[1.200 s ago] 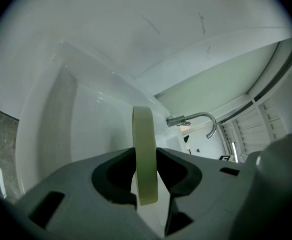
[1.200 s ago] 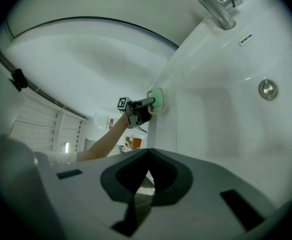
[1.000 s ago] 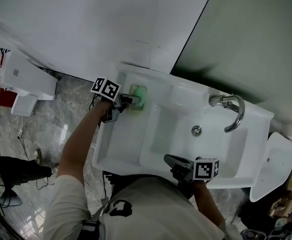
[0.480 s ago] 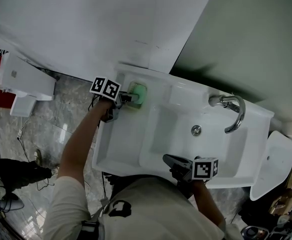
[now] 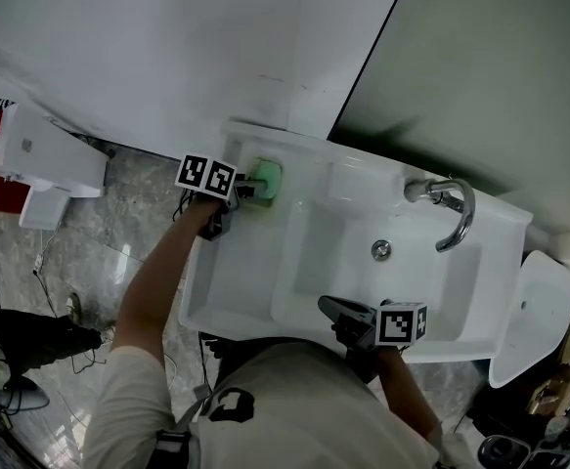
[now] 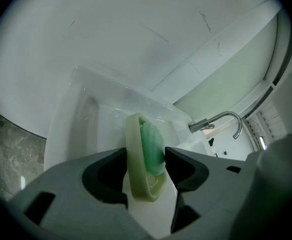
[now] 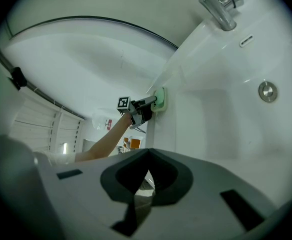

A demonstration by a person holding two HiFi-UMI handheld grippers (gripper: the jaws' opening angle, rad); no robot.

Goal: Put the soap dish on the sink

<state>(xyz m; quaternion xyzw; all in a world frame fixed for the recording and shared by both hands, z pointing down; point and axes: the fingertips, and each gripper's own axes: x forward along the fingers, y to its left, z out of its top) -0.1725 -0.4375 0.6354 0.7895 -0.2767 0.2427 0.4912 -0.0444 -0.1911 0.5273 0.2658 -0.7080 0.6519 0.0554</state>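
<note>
At the sink's (image 5: pixel 218 286) far corner, fingers of the left gripper (image 5: pixel 249 191), just spreading around the soap dish (image 6: pixel 134 154), should withdraw without nudging it.

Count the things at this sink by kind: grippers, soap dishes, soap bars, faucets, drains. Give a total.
soap dish: 1
green soap bar: 1
faucet: 1
drain: 1
grippers: 2, the left gripper, jaws just opened with the soap dish between them, and the right gripper
Total: 6

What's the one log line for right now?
left gripper: jaws just been opening, soap dish between them | soap dish: on sink, far left corner | right gripper: jaws shut, empty
</note>
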